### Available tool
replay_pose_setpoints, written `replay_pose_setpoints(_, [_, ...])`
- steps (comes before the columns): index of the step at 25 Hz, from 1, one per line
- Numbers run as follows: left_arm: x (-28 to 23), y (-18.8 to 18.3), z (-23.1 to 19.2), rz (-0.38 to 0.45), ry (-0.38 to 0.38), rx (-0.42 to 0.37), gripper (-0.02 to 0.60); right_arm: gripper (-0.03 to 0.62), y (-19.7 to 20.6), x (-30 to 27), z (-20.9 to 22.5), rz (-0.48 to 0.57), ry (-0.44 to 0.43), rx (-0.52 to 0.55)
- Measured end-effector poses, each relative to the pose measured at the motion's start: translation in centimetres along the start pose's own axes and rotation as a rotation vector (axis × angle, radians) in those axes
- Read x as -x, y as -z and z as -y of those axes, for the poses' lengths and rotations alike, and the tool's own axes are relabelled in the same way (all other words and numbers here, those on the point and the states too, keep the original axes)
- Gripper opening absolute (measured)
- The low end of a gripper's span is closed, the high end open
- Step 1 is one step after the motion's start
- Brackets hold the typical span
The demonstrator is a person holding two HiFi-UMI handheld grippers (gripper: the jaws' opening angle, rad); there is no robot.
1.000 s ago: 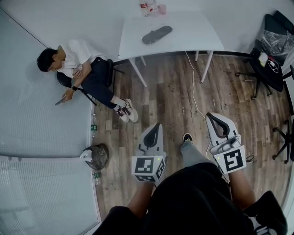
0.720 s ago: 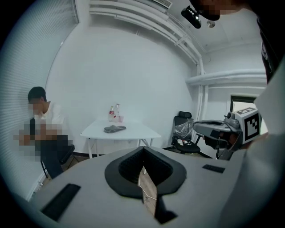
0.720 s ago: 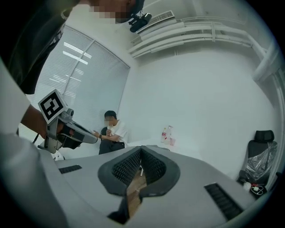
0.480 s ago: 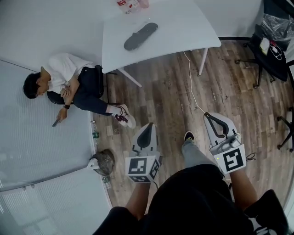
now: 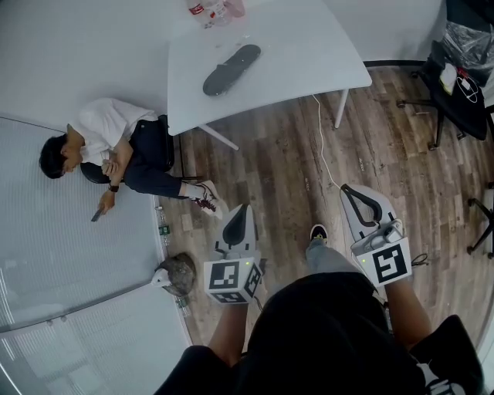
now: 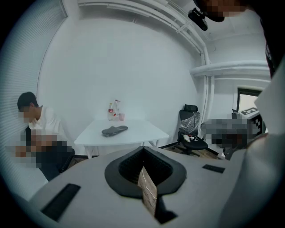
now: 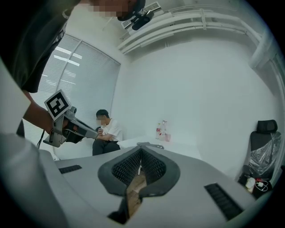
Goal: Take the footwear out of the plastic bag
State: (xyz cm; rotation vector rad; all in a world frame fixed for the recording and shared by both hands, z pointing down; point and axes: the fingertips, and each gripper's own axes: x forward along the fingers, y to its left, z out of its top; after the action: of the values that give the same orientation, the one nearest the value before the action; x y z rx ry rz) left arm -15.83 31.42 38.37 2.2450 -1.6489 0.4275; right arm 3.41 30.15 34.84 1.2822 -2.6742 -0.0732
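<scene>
Left gripper [image 5: 240, 210] jaws pressed together, nothing between them; right gripper [image 5: 349, 191] jaws likewise together, empty; both held over the wood floor [image 5: 285, 162], side by side; dark footwear [image 5: 231, 69] lies flat on the white table [image 5: 309, 46], well apart from both grippers; can't tell if a bag wraps it; bottles [image 5: 212, 9] near it at the table's far edge; seated person [image 5: 116, 143] beside the table.
</scene>
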Motion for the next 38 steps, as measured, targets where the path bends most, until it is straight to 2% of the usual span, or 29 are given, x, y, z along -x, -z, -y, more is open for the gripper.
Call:
replay_pose_setpoints(6, [-1.1, -1.5, -0.3, 0.035, -0.016, 0.007, 0.023, 0.018, -0.9, -1.6, 1.5, 0.025, 0.005, 0.033])
replay_pose_setpoints(13, [-1.5, -2.7, -0.9, 0.067, -0.022, 0.014, 0.023, 0.018, -1.8, -2.8, 0.8, 0.029, -0.028, 0.100])
replay_pose_setpoints(20, [-3.4, -3.4, -1.6, 0.069, -0.017, 0.001, 0.023, 0.018, -2.0, -4.5, 2.4, 0.048, -0.008, 0.077])
replay_pose_setpoints(31, [-12.5, -6.6, -4.1, 0.033, 0.037, 0.008, 0.023, 0.018, -1.5, -12.1, 7.6, 0.012, 0.015, 0.049])
replay_pose_setpoints(38, [-17.7, -9.5, -7.2, 0.024, 0.060, 0.006, 0.023, 0.018, -1.7, -17.6, 11.1, -0.006, 0.043, -0.002])
